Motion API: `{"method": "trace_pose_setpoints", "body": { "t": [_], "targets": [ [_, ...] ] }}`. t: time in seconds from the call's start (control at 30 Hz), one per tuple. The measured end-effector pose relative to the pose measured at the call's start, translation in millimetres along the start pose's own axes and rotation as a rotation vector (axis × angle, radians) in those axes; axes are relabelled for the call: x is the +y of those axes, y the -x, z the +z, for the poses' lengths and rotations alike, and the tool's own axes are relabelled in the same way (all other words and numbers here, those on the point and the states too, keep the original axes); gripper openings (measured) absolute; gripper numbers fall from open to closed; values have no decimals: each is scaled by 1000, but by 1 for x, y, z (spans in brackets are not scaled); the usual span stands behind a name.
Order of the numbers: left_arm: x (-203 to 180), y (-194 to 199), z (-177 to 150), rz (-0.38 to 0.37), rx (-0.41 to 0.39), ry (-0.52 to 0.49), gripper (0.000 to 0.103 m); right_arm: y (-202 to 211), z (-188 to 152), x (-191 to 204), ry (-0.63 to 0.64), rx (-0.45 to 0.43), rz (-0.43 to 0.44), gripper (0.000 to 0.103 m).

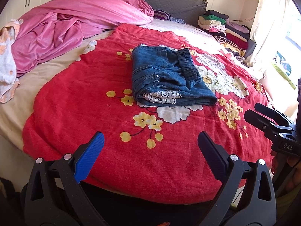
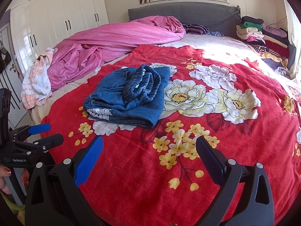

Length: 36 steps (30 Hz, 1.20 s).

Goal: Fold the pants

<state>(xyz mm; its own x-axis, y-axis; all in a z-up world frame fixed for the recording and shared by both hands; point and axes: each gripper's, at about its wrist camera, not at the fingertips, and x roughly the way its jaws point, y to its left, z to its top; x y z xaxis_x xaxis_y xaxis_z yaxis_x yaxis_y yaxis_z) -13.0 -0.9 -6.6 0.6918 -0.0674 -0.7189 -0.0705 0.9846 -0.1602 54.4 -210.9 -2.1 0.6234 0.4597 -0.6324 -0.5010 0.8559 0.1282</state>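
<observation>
The blue denim pants [image 1: 169, 77] lie folded into a compact bundle on the red flowered blanket [image 1: 94, 113], white lace trim at the near edge, elastic waistband on top. They also show in the right wrist view [image 2: 128, 98]. My left gripper [image 1: 150, 141] is open and empty, held back near the bed's front edge, well short of the pants. My right gripper [image 2: 149, 146] is open and empty, also short of the pants. The right gripper shows at the right edge of the left wrist view [image 1: 263, 116]; the left gripper shows at the left edge of the right wrist view [image 2: 45, 133].
A rumpled pink blanket [image 1: 71, 28] and an orange-white towel [image 1: 7, 60] lie at the far left of the bed. A stack of folded clothes [image 1: 223, 28] sits at the far right by the grey headboard [image 2: 188, 13]. White wardrobes [image 2: 62, 17] stand left.
</observation>
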Motion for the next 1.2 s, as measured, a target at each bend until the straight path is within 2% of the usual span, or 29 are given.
{"method": "trace_pose_setpoints", "body": {
  "t": [1.2],
  "targets": [
    [12, 5, -2, 14, 6, 6, 93, 2, 1, -4, -23, -2, -20, 98]
  ]
}}
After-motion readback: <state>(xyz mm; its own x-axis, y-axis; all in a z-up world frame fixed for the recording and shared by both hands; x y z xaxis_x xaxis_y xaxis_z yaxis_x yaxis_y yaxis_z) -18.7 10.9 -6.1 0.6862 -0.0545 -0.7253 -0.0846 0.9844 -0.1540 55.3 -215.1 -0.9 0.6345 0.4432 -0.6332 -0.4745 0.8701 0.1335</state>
